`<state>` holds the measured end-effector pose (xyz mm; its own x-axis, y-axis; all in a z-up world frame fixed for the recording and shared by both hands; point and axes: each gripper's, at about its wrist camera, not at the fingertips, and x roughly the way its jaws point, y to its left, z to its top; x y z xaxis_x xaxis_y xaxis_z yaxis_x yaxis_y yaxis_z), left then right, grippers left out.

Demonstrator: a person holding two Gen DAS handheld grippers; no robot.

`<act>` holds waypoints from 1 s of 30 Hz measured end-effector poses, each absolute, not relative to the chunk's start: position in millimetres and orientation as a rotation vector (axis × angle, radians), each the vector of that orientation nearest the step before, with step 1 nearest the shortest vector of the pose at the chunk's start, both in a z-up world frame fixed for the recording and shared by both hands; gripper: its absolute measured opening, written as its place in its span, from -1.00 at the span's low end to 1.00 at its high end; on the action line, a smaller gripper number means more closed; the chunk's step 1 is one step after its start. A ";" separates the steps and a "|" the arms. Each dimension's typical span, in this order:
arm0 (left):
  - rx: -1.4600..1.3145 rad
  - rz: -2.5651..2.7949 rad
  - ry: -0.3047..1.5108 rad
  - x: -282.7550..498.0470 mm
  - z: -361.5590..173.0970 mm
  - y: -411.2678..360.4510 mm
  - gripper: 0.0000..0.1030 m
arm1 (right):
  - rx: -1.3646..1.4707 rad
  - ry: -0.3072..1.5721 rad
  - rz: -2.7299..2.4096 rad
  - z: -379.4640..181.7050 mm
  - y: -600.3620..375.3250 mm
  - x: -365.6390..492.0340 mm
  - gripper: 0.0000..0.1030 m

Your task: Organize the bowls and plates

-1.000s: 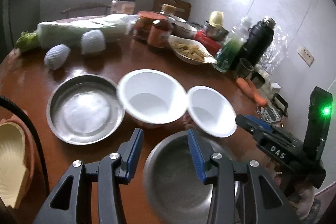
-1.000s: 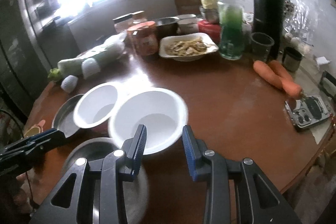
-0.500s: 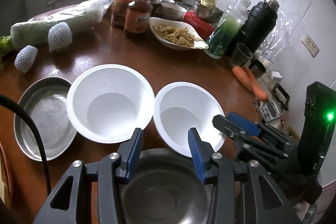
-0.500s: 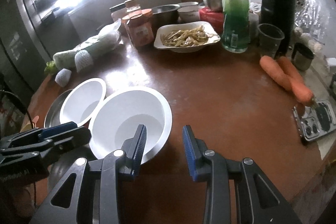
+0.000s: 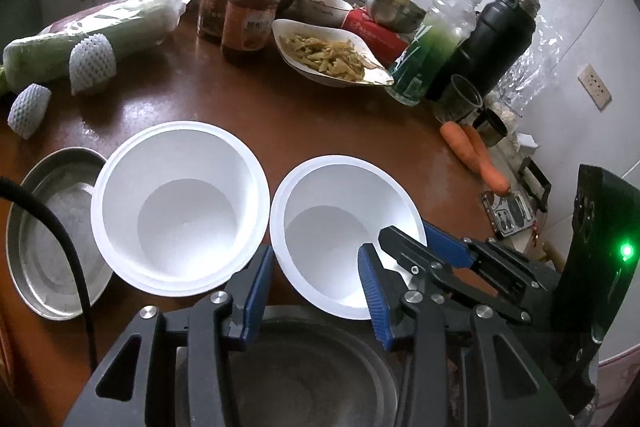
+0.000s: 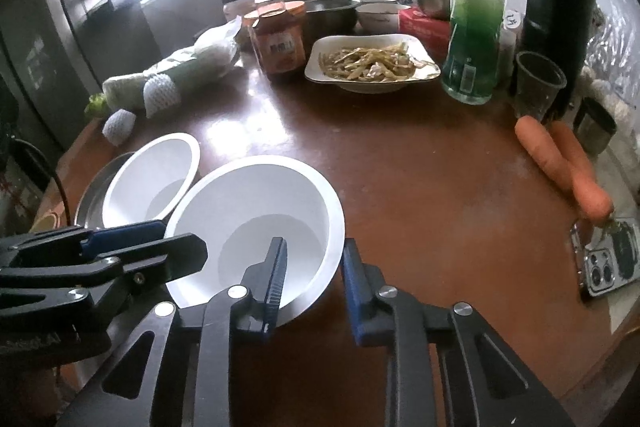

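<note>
**On the brown table: right gripper straddling a white bowl's rim**

At the near edge of the round wooden table [image 6: 420, 187], the right gripper [image 6: 312, 283] straddles the rim of the smaller white bowl [image 6: 256, 211], one blue pad inside and one outside; its jaws are closing, a gap still showing at the outer pad. The left gripper [image 5: 316, 291] hangs with jaws apart above a steel bowl [image 5: 312, 375], gripping nothing. Just beside the smaller bowl sits the larger white bowl [image 5: 180, 211], overlapping a steel plate [image 5: 44, 247].
</note>
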<state>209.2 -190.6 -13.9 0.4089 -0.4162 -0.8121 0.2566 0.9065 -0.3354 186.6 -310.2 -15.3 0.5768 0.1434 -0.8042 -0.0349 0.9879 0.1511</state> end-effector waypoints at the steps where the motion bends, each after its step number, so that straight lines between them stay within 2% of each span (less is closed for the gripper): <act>1: -0.171 -0.428 1.068 210.2 -13.1 -190.4 -0.15 | 0.129 0.954 0.106 -15.1 -311.5 187.5 -0.52; 13: -0.161 -0.433 1.003 207.9 11.2 -189.6 -0.15 | 0.124 0.887 0.112 14.9 -312.0 185.9 -0.52; 30: -0.166 -0.388 0.887 163.3 53.0 -152.5 -0.15 | 0.091 0.794 0.189 57.1 -277.5 153.9 -0.52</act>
